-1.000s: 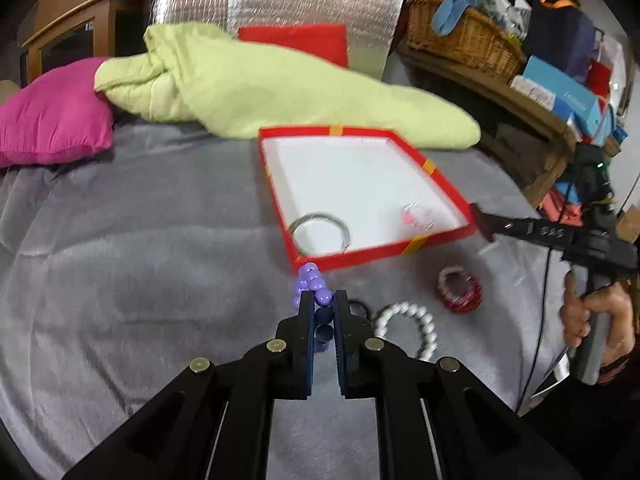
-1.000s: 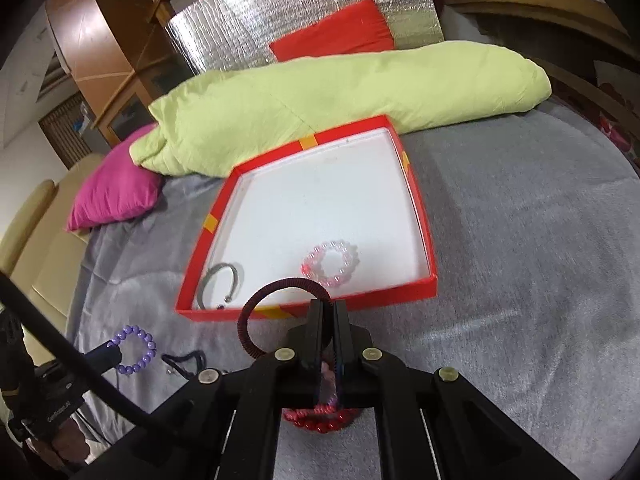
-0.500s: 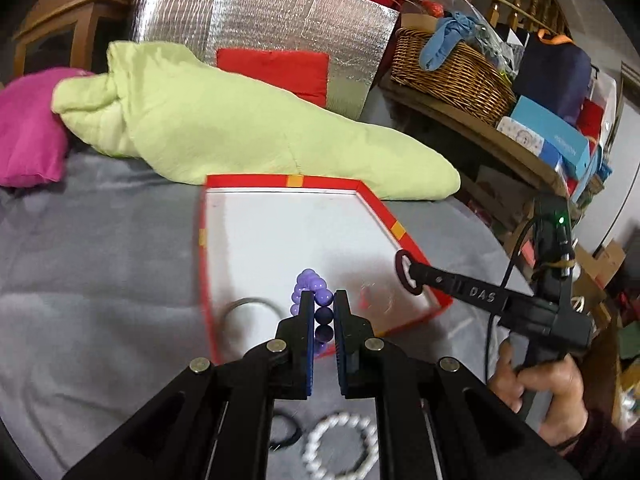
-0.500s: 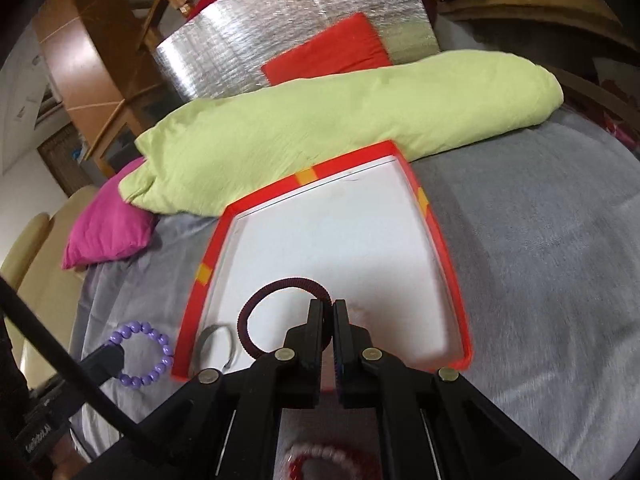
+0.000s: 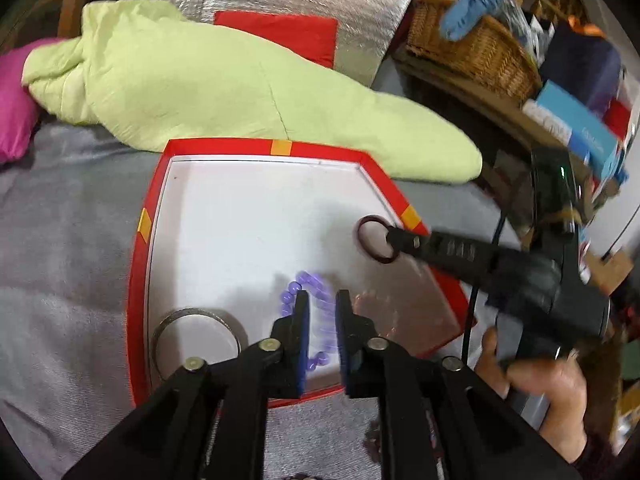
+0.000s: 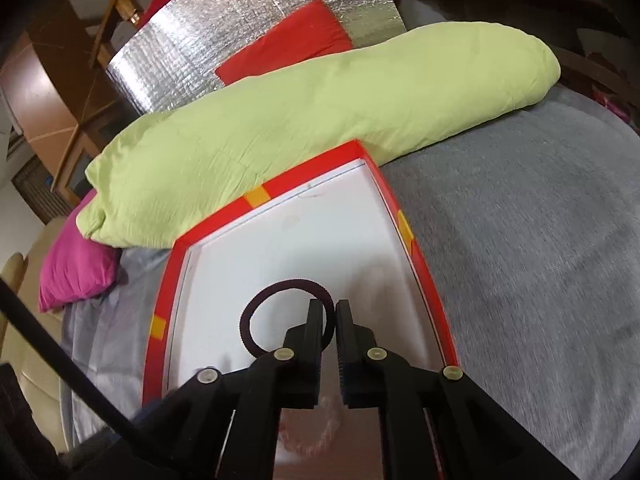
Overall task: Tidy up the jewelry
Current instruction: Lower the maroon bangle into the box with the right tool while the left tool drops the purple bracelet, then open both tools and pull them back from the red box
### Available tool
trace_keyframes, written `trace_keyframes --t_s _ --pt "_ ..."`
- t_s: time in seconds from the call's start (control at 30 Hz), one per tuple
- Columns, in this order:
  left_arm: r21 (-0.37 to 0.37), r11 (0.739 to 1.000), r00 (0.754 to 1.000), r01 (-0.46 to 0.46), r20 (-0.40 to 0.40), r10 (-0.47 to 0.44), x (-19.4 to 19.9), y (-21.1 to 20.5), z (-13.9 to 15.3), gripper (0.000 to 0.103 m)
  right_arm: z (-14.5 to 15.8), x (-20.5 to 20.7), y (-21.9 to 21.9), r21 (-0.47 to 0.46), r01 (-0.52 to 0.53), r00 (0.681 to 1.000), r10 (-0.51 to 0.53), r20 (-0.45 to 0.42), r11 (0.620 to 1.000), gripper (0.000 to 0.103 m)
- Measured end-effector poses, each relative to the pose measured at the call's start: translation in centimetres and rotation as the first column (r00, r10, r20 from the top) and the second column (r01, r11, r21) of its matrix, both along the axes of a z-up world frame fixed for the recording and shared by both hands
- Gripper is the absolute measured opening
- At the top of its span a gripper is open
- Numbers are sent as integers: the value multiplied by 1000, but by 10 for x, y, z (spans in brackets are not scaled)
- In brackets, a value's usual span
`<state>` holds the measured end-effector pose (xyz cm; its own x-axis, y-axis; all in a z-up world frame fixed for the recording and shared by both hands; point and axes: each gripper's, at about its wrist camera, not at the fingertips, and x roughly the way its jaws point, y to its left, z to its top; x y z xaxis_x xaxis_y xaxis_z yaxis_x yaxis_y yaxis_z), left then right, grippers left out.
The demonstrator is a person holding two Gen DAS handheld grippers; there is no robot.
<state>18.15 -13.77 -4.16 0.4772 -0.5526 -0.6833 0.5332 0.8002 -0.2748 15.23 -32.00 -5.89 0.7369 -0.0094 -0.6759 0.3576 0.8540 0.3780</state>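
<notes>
Jaws of both grippers are hovering over the red box (image 5: 138, 280): the left gripper (image 5: 320, 300) is spreading slightly, purple bead bracelet (image 5: 316, 304) blurring between them, while the right gripper (image 6: 329, 312) is pinching the dark ring (image 6: 256, 312), looping leftward.

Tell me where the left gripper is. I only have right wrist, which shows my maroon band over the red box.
Observer: The left gripper is over the red box too, near its front edge.
Operator: Holding anything?
Observer: A purple bead bracelet sits between its fingers, too blurred to say whether it's gripped.
Operator: Anything lying in the box on that side?
Observer: A silver bangle lies in the near-left corner as the left wrist sees it, apart from your maroon band.
</notes>
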Motion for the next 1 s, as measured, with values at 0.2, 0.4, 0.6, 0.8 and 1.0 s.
trace_keyframes --t_s 0.2,0.4,0.6,0.8,1.0 --pt "58 996 996 -62 68 58 -6 28 11 43 5 -15 -17 31 39 998 -40 54 999 43" --pt "116 969 974 -217 98 206 -1 74 16 45 21 -39 -15 -3 31 997 -31 67 1000 43" --pt "223 934 958 -279 140 252 -14 106 11 47 25 -58 -9 -19 13 999 -12 31 1000 43" --pt "279 915 954 -291 151 258 -28 119 7 48 26 -77 -1 -15 -9 1000 9 12 1000 43" --pt "308 911 959 -274 154 236 -47 120 6 49 23 -96 4 1 -34 999 34 -18 999 43"
